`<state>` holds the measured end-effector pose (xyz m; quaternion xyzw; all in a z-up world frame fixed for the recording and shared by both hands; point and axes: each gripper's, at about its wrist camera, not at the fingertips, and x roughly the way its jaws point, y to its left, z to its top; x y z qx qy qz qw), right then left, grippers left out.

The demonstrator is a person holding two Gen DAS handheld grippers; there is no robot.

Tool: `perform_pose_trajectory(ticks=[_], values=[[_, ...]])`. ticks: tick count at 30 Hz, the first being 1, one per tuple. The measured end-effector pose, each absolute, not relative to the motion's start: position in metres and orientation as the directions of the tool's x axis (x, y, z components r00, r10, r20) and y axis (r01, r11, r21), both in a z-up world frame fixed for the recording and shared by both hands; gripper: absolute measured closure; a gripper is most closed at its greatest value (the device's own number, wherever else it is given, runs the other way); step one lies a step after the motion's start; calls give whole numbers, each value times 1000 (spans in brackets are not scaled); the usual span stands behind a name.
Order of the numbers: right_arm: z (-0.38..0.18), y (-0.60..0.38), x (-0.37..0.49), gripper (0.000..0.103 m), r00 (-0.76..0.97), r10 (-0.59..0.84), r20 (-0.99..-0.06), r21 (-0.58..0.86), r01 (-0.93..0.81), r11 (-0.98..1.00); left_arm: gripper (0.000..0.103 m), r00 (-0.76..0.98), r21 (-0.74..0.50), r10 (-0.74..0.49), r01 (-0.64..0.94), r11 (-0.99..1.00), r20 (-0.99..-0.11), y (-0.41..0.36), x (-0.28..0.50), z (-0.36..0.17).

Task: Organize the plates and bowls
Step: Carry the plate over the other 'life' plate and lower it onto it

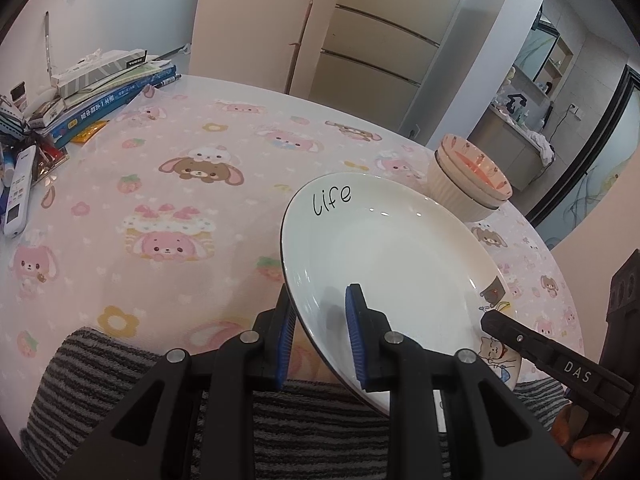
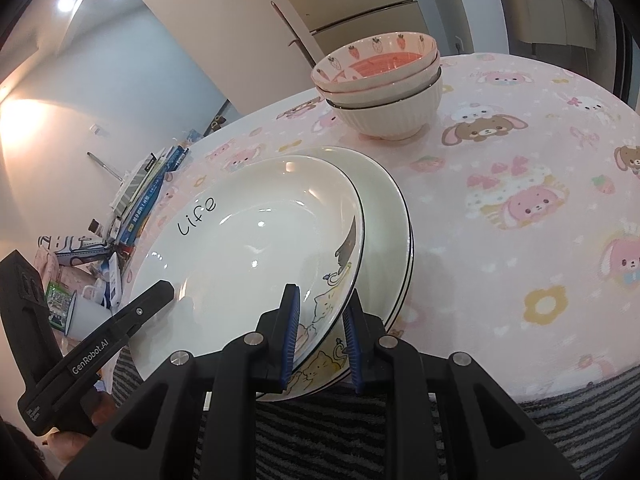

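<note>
- The left hand-held gripper, with ribbed blue pads on black fingers, is pinching the rim of the glossy white plate at its 7 o'clock edge, jaws narrow on the thin ceramic.
- The right hand-held gripper is clamping the same plate's rim at 5 o'clock, beside the cartoon cat print.
- The round, shallow plate, lettered "Life" at 11 o'clock, is tilting above a stack of black-rimmed white plates; I cannot tell whether they are touching.
- Nested bowls are sitting at 1 o'clock from the plates: a ribbed cream one under two strawberry-patterned ones.
- The round tabletop is wearing a pink bunny-print cloth.
- A pile of books is lying at its far left edge.
</note>
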<state>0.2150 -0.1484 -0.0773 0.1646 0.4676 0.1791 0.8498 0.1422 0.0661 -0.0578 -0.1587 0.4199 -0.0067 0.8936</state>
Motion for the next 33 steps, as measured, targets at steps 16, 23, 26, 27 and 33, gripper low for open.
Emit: perform_pose_trajectory(ticks=[16, 23, 26, 27, 33], values=[[-73, -130, 210, 78, 550, 319, -772, 228, -229, 946, 80, 650, -268, -136, -107, 957, -747, 62, 144, -69], [-67, -125, 201, 77, 583, 273, -765, 155, -246, 957, 80, 650, -252, -132, -94, 963, -748, 59, 143, -73], [-64, -128, 197, 76, 587, 275, -762, 156, -246, 957, 80, 645, -254, -143, -83, 964, -751, 58, 143, -73], [-63, -129, 196, 76, 586, 279, -761, 161, -246, 956, 80, 643, -256, -147, -80, 963, -752, 58, 144, -74], [-60, -134, 189, 74, 583, 275, -765, 163, -238, 957, 80, 636, -241, -145, -66, 968, -758, 52, 143, -75]])
